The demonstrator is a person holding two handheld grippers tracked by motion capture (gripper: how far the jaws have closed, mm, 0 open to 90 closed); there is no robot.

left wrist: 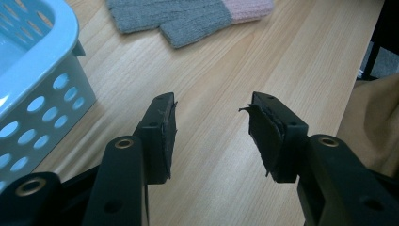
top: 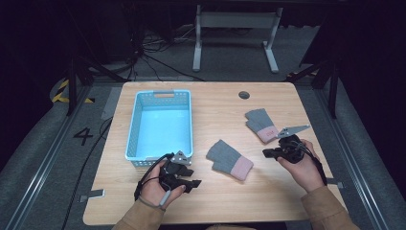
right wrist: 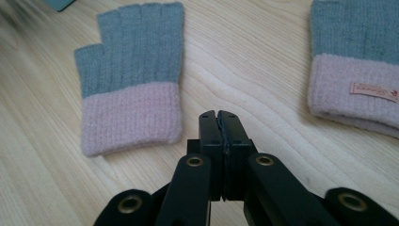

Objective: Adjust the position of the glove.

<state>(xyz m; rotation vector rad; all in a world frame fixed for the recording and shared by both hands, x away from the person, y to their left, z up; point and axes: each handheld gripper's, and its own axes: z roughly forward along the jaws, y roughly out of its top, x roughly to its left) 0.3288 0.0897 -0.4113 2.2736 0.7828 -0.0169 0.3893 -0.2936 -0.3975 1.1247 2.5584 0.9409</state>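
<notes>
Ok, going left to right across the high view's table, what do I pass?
Basket → left gripper → near glove → far glove → right gripper.

A table point(top: 215, 103) runs across the scene with a basket point(top: 163, 125) standing on its left half, its long side running from near to far. To the right of the basket, toward the near edge, one glove point(top: 230, 159) lies flat on the table. A second glove point(top: 261, 125) lies farther right and farther back, well apart from the first. The left gripper point(top: 190, 183) sits just near of the basket's near right corner, left of the first glove. The right gripper point(top: 273, 153) sits between the two gloves, near of the second.
</notes>
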